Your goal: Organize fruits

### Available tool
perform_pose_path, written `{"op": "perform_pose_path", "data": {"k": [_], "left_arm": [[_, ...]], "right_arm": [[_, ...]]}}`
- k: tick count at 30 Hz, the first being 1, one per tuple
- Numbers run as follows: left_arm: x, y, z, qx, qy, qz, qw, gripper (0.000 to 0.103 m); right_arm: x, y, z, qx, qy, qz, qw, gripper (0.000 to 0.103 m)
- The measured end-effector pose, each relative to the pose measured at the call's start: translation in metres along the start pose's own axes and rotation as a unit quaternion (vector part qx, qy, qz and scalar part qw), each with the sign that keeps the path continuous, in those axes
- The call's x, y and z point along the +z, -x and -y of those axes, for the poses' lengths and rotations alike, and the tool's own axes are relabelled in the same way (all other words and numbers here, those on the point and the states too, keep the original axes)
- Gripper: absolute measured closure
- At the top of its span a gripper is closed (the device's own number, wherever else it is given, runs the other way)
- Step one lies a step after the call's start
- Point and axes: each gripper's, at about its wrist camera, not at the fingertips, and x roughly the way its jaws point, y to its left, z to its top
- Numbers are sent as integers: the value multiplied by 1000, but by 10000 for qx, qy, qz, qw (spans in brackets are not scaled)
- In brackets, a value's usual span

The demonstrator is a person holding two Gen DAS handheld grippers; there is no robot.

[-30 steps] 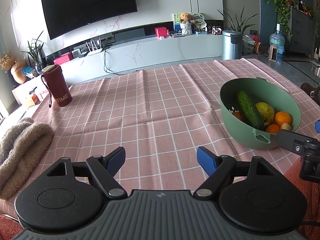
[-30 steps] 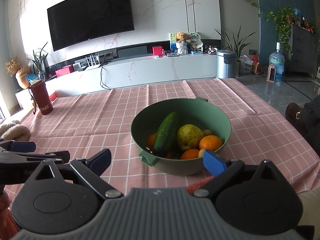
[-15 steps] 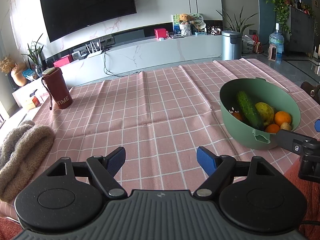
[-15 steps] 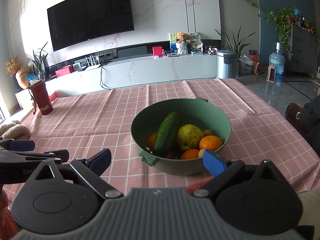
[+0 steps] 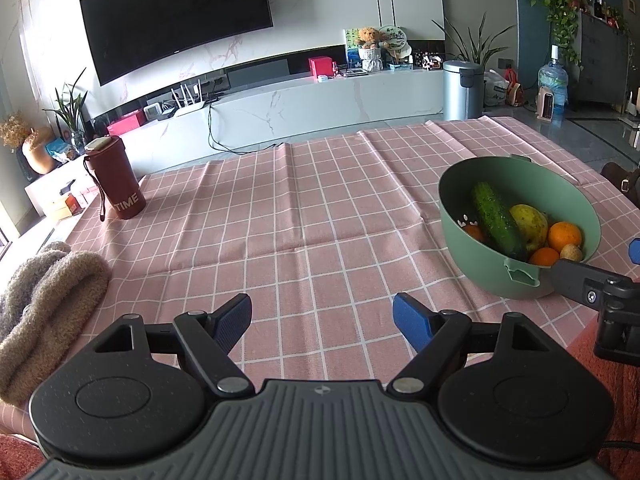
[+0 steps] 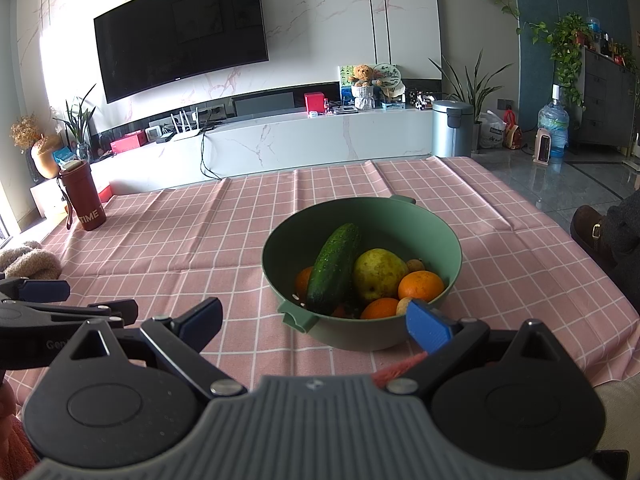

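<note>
The green bowl point(image 6: 362, 280) is sitting near the counter's right edge, holding a cucumber point(image 6: 334, 268). The left hand-held gripper point(image 5: 322, 316) and the right hand-held gripper point(image 6: 316, 316) are both staying spread wide, pinching nothing.

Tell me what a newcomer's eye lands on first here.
The green bowl on the pink checked tablecloth, holding a cucumber, a pear and oranges. Both the right gripper and the left gripper are open and empty near the table's front edge.
</note>
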Motion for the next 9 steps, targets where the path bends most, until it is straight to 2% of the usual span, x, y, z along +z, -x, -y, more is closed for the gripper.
{"op": "perform_pose_path", "data": {"k": [9], "left_arm": [[0,1,0,-42,5,-1,10000,10]], "right_arm": [[0,0,0,-3,5,0,10000,8]]}}
